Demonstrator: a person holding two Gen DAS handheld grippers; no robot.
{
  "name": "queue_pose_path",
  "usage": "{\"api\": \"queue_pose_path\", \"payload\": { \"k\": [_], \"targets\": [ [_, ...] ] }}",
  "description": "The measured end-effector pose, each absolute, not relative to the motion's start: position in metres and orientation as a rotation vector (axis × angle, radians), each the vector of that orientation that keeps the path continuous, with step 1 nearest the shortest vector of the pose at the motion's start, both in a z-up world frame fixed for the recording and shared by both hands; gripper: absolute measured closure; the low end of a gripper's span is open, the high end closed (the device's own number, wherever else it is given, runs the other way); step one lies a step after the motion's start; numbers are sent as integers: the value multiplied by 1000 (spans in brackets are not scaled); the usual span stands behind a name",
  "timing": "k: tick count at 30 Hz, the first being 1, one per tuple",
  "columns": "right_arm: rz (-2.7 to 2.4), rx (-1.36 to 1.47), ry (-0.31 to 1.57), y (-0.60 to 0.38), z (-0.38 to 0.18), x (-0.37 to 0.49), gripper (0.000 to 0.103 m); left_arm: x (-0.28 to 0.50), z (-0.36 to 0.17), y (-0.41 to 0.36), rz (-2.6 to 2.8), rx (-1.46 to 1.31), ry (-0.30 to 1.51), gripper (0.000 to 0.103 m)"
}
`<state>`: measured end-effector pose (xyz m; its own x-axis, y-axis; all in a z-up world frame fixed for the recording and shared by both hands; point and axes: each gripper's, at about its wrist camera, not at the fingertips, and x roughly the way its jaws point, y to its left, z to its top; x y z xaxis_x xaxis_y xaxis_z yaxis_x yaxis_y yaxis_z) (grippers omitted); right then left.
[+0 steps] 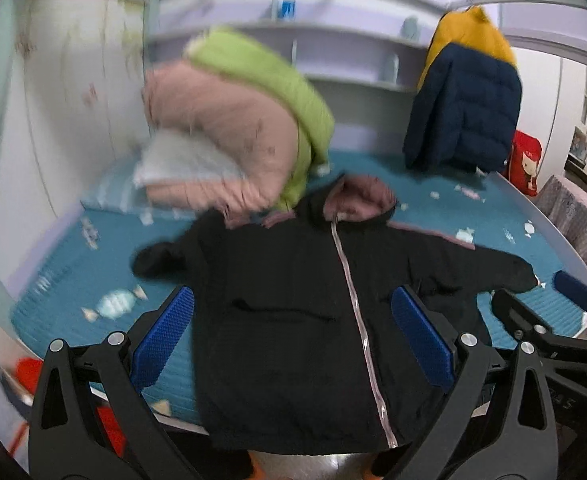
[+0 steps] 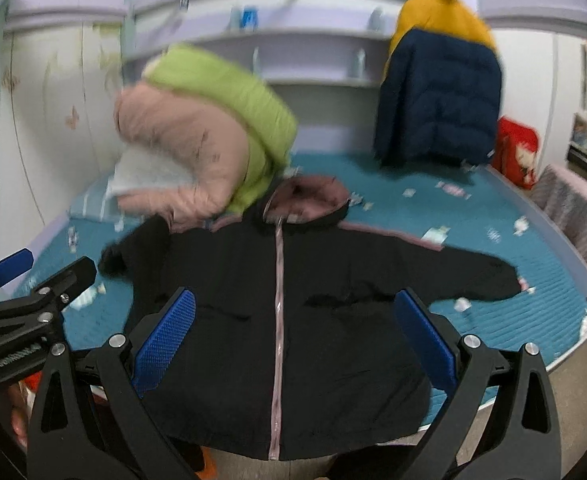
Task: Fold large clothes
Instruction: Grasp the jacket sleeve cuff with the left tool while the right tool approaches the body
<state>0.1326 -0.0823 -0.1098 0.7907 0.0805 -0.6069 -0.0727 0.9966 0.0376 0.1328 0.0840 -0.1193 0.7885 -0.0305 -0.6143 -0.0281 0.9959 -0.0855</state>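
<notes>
A large black hooded jacket (image 1: pixel 293 312) with a pink zip line and pink hood lining lies front up and spread flat on the teal bed; its hem hangs over the near bed edge. It also shows in the right wrist view (image 2: pixel 293 320). My left gripper (image 1: pixel 293 332) is open and empty, held above the jacket's lower front. My right gripper (image 2: pixel 293 336) is open and empty, also above the lower front. The right gripper shows at the right of the left view (image 1: pixel 553 320); the left gripper shows at the left of the right view (image 2: pixel 25 300).
A pile of pink and green padded coats (image 1: pixel 233 128) lies at the back left of the bed (image 1: pixel 73 280). A navy and yellow coat (image 1: pixel 465 100) hangs at the back right. A red bag (image 1: pixel 527 160) and a patterned seat (image 1: pixel 581 224) stand right of the bed.
</notes>
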Motion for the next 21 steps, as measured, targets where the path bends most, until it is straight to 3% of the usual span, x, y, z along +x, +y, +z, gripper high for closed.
{"api": "queue_pose_path", "payload": {
  "k": [9,15,21],
  "targets": [
    [143,-36,821,-26,-206,257,7,243,-224,228,131,-331,834,5],
    [196,-41,886,18,-256,321,7,299,-264,353,292,-560,793,5],
    [225,-49,933,54,-289,361,7,366,-323,426,333,-748,888,5]
  ]
}}
